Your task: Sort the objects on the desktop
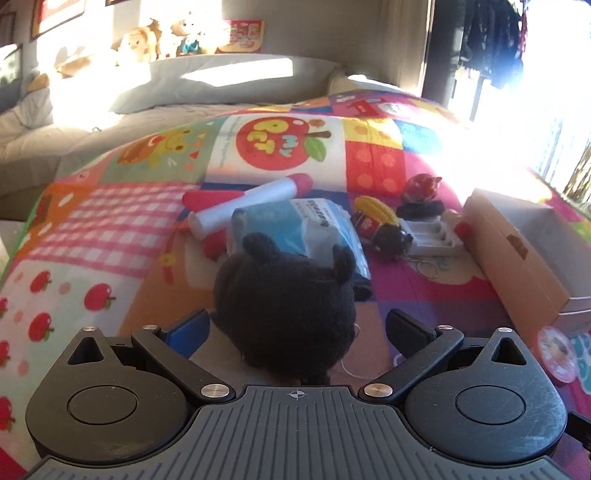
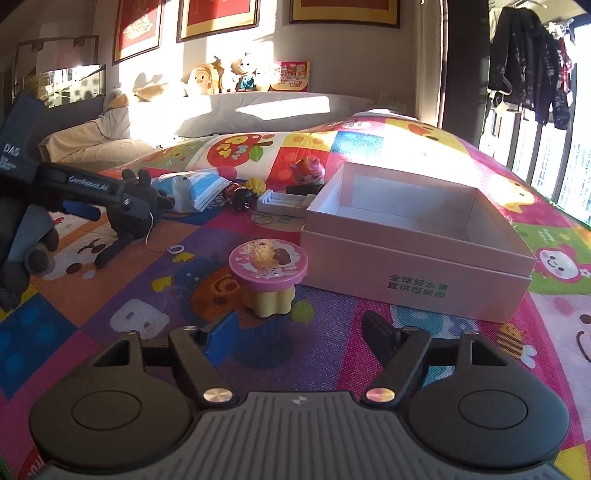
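Sorting: our left gripper (image 1: pixel 295 325) brackets black plush (image 1: pixel 284 310), grasp untellable | right gripper (image 2: pixel 295 325) released | next: close on pink-lidded toy (image 2: pixel 268 275), frame centre

We see a sunlit room: strong light enters through the tall windows (image 2: pixel 546 147) at right and falls across the pale wall and the beige sofa (image 2: pixel 110 140) at the back. Framed red pictures (image 2: pixel 218 16) hang above it. In the foreground we see a colourful cartoon play mat (image 2: pixel 110 325).
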A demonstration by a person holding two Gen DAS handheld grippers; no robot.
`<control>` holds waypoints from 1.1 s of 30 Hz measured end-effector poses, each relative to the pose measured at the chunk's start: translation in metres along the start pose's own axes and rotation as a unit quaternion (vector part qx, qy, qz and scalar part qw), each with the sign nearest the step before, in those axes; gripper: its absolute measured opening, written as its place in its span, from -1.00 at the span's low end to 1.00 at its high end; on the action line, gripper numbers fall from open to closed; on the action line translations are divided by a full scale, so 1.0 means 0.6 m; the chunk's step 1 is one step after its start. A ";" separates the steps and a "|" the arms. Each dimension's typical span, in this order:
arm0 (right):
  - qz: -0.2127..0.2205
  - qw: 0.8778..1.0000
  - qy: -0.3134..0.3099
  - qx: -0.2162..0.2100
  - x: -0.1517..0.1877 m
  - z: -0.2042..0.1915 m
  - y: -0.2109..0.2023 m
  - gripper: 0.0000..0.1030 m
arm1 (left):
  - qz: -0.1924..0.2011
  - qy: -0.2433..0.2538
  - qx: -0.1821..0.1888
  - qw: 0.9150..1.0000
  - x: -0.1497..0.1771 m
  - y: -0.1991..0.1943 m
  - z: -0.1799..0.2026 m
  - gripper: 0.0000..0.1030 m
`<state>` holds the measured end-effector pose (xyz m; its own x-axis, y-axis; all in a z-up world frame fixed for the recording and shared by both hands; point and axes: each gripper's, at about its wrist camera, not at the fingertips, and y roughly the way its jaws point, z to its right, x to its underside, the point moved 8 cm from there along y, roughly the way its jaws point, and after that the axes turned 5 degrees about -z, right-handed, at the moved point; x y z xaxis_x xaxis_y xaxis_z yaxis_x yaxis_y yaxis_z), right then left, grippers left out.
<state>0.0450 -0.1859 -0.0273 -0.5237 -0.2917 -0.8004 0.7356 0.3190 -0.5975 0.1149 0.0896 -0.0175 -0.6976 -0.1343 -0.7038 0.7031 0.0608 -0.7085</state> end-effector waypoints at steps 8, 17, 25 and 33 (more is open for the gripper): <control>0.011 1.000 0.001 0.008 -0.002 0.001 -0.006 0.68 | -0.030 0.020 -0.036 0.999 -0.006 0.035 0.021 1.00; 0.013 1.000 0.006 -0.001 -0.001 0.000 -0.006 0.79 | 0.002 0.163 -0.062 0.985 -0.009 -0.028 0.041 0.57; 0.029 0.999 0.014 -0.005 -0.004 0.004 -0.012 0.89 | 0.031 0.485 -0.083 0.870 0.070 -0.086 0.141 0.69; 0.032 0.999 0.026 -0.003 -0.004 0.013 -0.013 0.90 | 0.034 0.356 0.108 0.928 0.091 -0.109 0.204 0.97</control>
<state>0.0439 -0.1948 -0.0199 -0.4977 -0.2238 -0.8380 0.7651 0.3417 -0.5457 0.0479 -0.0429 -0.0034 -0.5102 0.5544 -0.6575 0.7068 -0.1654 -0.6878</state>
